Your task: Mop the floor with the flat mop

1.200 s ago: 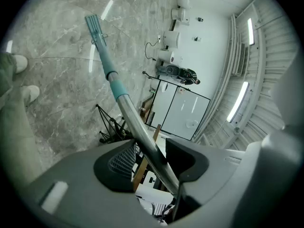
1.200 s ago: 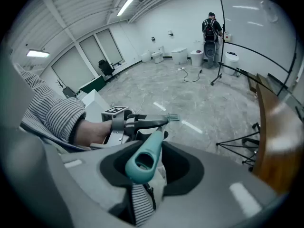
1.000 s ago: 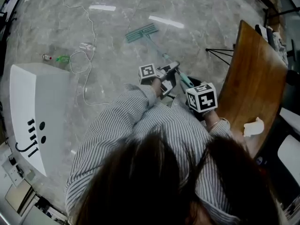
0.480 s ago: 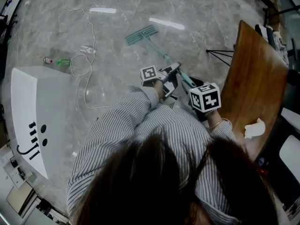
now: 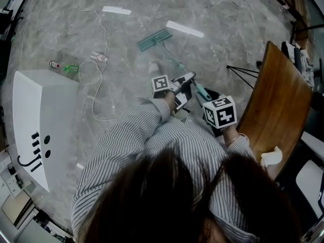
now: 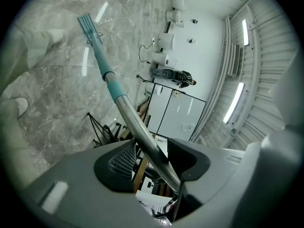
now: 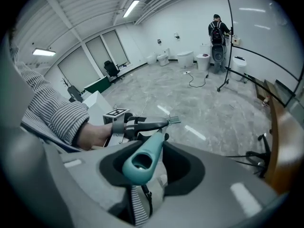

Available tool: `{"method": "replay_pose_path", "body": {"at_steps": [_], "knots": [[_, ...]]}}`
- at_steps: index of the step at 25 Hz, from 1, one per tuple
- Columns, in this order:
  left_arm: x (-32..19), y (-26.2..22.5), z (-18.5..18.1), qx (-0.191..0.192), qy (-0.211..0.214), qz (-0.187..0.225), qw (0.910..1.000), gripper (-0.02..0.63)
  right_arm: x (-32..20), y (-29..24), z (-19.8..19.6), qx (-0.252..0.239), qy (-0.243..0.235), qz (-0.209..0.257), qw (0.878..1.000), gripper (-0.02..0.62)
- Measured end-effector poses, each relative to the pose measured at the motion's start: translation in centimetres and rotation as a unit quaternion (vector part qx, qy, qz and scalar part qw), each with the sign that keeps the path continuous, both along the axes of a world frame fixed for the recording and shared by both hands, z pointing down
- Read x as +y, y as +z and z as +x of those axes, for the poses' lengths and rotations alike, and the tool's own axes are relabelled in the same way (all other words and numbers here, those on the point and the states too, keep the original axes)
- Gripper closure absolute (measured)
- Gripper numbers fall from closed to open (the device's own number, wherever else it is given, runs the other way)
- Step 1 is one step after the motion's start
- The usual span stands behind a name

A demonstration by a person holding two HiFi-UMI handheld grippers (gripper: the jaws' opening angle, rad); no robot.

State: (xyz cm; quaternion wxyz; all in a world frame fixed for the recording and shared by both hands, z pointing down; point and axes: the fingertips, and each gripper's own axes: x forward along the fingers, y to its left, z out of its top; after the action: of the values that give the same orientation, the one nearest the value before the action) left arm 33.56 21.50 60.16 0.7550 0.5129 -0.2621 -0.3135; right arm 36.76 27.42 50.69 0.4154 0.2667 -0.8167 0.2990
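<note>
The left gripper (image 6: 153, 152) is clamped on the silver metal shaft of the teal flat mop (image 5: 171, 55). The right gripper (image 7: 142, 163) clasps its teal handle end, just behind. The mop head (image 5: 154, 38) rests on the grey marble floor (image 5: 228, 24), well ahead of both.

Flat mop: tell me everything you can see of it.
The flat mop has a teal ribbed head lying on the grey marble floor, a teal lower shaft, a shiny metal upper pole and a teal grip end with a hole. It slants up towards the person. The left gripper clamps the metal pole; the right gripper holds the grip end.
</note>
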Motion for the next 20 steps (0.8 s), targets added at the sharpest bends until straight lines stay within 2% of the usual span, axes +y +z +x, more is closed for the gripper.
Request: {"method": "replay_pose_path", "body": {"at_steps": [4, 7, 10, 14, 20], "knots": [[-3.9, -0.5, -3.4, 0.016, 0.014, -0.006, 0.9998, 0.397, -4.0, 0.4, -3.6, -0.004, 0.005, -0.005, 1.000, 0.466], [-7.6, 0.7, -7.6, -0.007, 0.027, 0.005, 0.9996, 0.397, -7.6, 0.6, -7.6, -0.007, 0.007, -0.010, 1.000, 0.466], [-11.4, 0.9, -12.2, -0.010, 0.031, -0.018, 0.9993, 0.399, -11.6, 0.8, -12.3, -0.004, 0.012, -0.011, 1.000, 0.466], [-17.1, 0.6, -18.8, -0.003, 0.021, -0.019, 0.9996, 0.400, -17.5, 0.6, -18.9, -0.003, 0.030, -0.004, 1.000, 0.474], [-25.6, 0.8, -28.9, 0.000, -0.025, -0.013, 0.9996, 0.402, -25.9, 0.9, -28.7, 0.011, 0.003, 0.009, 1.000, 0.474]]}}
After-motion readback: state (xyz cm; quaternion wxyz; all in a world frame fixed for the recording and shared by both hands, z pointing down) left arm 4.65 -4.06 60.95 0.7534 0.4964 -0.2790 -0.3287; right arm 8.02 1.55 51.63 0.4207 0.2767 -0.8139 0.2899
